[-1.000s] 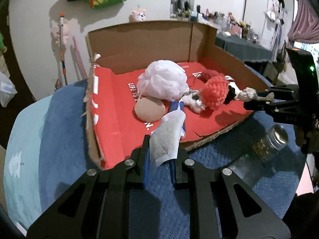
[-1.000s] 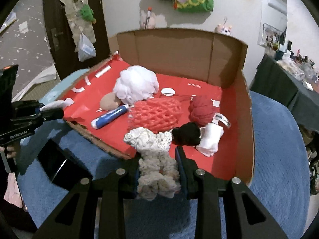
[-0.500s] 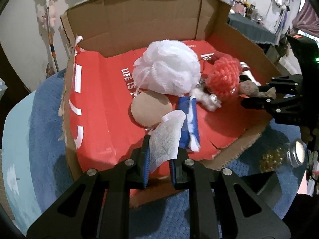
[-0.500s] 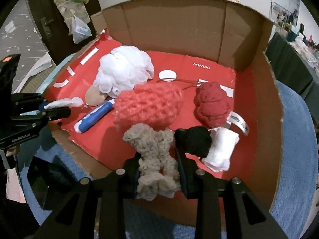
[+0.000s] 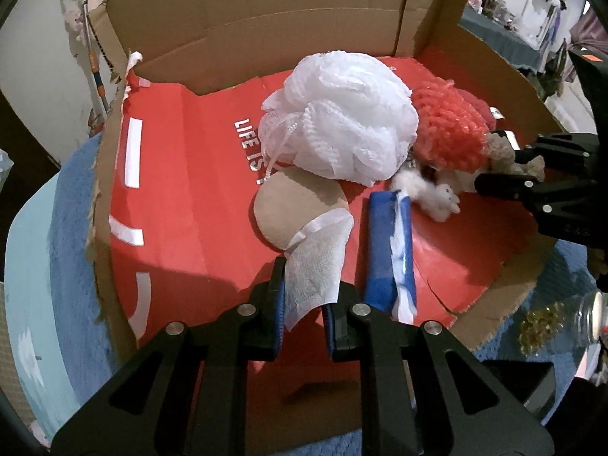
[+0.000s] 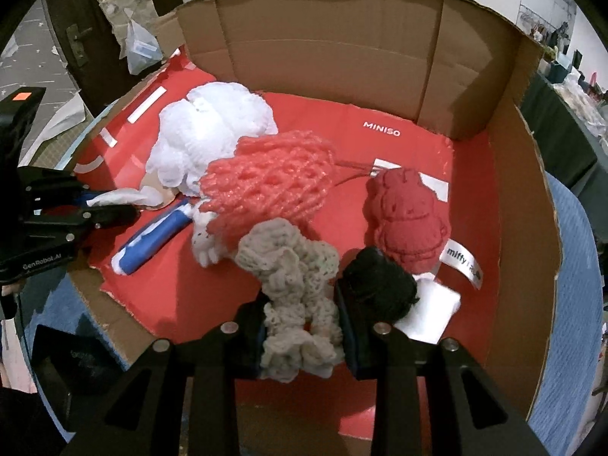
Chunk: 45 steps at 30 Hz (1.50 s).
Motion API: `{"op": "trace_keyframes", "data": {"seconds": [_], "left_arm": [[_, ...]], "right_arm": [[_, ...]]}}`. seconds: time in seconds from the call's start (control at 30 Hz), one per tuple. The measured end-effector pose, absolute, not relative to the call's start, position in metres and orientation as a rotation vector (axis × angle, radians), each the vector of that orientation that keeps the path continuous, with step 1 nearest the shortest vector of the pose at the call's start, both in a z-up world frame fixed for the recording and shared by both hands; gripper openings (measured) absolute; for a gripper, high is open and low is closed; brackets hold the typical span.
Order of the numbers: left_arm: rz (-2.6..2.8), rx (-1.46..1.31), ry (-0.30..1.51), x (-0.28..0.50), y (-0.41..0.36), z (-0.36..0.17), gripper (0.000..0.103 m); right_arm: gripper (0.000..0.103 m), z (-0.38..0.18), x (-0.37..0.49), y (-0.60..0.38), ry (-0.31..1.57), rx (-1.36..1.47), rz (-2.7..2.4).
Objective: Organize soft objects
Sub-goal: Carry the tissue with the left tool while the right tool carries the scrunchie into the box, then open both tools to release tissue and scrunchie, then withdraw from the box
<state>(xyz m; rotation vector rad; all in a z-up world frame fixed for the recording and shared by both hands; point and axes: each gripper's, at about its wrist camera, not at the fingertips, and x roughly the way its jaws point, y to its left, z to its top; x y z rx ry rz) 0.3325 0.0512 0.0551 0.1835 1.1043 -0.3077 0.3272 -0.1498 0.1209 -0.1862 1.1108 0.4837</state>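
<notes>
My left gripper (image 5: pixel 302 296) is shut on a white gauze pad (image 5: pixel 317 262), held over the front left of the red-lined cardboard box (image 5: pixel 159 197). My right gripper (image 6: pixel 300 304) is shut on a beige crocheted cloth (image 6: pixel 292 266) above the box's front edge. Inside the box lie a white mesh pouf (image 5: pixel 342 114), a coral net sponge (image 6: pixel 269 186), a tan round puff (image 5: pixel 292 205), a blue and white tube (image 5: pixel 391 250), a small white plush (image 5: pixel 433 193), a dark red figure-shaped sponge (image 6: pixel 406 220), a black soft ball (image 6: pixel 380 285) and a white folded pad (image 6: pixel 433 311).
The box rests on a blue cloth (image 5: pixel 72 258), and its tall cardboard walls (image 6: pixel 342 45) stand at the back and right. A glass jar with golden beads (image 5: pixel 558 326) lies outside the front right corner. A black flat object (image 6: pixel 72 361) lies left of the box.
Both grippers have moved forward and tipped downward over the box, each still holding its item. The box contents now fill more of both views.
</notes>
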Motion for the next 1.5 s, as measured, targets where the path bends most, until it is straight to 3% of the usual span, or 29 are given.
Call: {"op": "trace_keyframes", "data": {"seconds": [0.67, 0.77, 0.8, 0.83, 0.9, 1.17, 1.33, 1.5], "left_arm": [[-0.302, 0.25, 1.074, 0.319, 0.034, 0.056, 0.017], [-0.328, 0.232, 1.078, 0.311, 0.032, 0.056, 0.026], [-0.328, 0.229, 1.077, 0.311, 0.026, 0.059, 0.032], [-0.325, 0.227, 1.072, 0.309, 0.026, 0.06, 0.047], [-0.322, 0.227, 1.045, 0.303, 0.025, 0.065, 0.059], [-0.325, 0.202, 1.009, 0.287, 0.026, 0.086, 0.059], [-0.318, 0.164, 0.97, 0.268, 0.027, 0.1, 0.066], [-0.294, 0.121, 0.913, 0.263, 0.033, 0.099, 0.071]], "right_arm": [[0.039, 0.118, 0.322, -0.138, 1.094, -0.265, 0.489], [0.041, 0.117, 0.319, -0.135, 1.082, -0.283, 0.489], [0.043, 0.118, 0.319, -0.135, 1.078, -0.286, 0.488], [0.044, 0.117, 0.319, -0.134, 1.079, -0.284, 0.491], [0.047, 0.117, 0.319, -0.133, 1.077, -0.278, 0.498], [0.059, 0.126, 0.314, -0.136, 1.045, -0.253, 0.505], [0.064, 0.138, 0.309, -0.143, 1.01, -0.221, 0.495], [0.077, 0.152, 0.297, -0.15, 0.948, -0.174, 0.472]]}}
